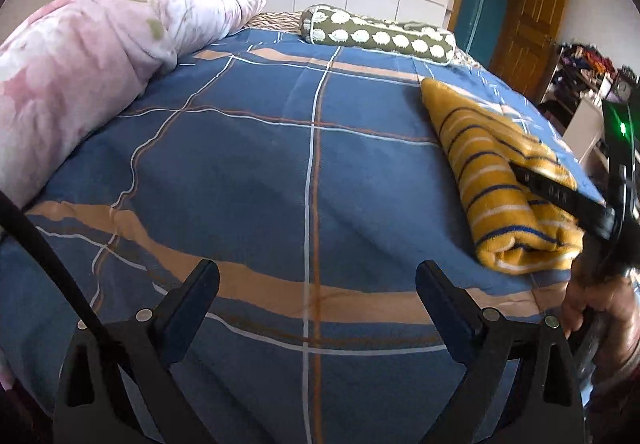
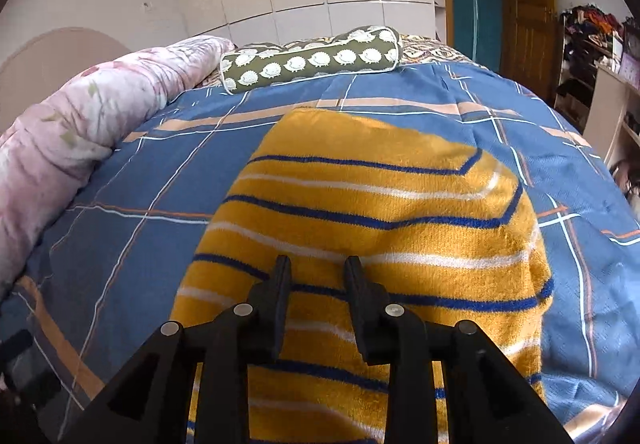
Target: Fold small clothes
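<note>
The left gripper [image 1: 318,284] gapes wide over bare bedsheet [image 1: 248,163] — holding nothing. The right gripper [image 2: 318,268] hangs slightly parted above the folded yellow striped garment [image 2: 372,203] — gripping nothing.

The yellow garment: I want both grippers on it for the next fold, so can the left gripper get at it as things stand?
Probably yes. The left gripper is wide open over bare bedsheet, and nothing lies between it and the yellow garment; only the right gripper hovers over it.

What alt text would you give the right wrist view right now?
A folded yellow garment with blue and white stripes lies on a blue plaid bedspread, the right gripper just above it, jaws slightly apart. A pink quilt and green bolster lie beyond.
</note>
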A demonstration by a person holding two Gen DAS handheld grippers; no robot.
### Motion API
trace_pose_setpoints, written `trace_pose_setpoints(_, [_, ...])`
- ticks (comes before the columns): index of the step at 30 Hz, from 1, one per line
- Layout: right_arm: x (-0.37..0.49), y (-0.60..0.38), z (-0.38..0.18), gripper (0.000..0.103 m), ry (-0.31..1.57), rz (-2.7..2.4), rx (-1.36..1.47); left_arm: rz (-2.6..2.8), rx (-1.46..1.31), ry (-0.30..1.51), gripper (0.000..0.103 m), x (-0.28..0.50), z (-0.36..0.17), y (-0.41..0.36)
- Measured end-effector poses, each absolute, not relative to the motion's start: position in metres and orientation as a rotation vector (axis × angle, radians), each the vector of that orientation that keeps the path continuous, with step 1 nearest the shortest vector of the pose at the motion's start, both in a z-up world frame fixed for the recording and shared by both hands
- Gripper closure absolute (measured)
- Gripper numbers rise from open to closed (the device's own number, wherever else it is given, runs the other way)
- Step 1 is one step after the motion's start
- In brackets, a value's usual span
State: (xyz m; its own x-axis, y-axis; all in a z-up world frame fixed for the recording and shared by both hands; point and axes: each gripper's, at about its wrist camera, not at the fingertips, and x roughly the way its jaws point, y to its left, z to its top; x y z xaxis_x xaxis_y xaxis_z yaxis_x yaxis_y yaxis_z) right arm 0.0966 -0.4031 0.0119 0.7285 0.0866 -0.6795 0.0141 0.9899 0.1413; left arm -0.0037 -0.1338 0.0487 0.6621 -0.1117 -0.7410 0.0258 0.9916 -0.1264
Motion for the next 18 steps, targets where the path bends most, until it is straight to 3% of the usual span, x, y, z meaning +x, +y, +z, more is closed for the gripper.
trace_pose_setpoints(4, [0.079,-0.404,0.023,0.071,0.746,0.033,0.175,0.047,-0.148,0.686,0.005,-0.022,0.082,-0.105])
trace_pose_setpoints(11, [-0.003,-0.384,0.053,0.055,0.672,0.128,0.144,0.465,-0.082,0.222,0.0,-0.124,0.185,-0.071])
trace_pose_setpoints(18, [-0.076,-0.398,0.091,0.051,0.627,0.14,0.166,0.439,-0.176,0.076,0.0,-0.201,0.243,-0.068])
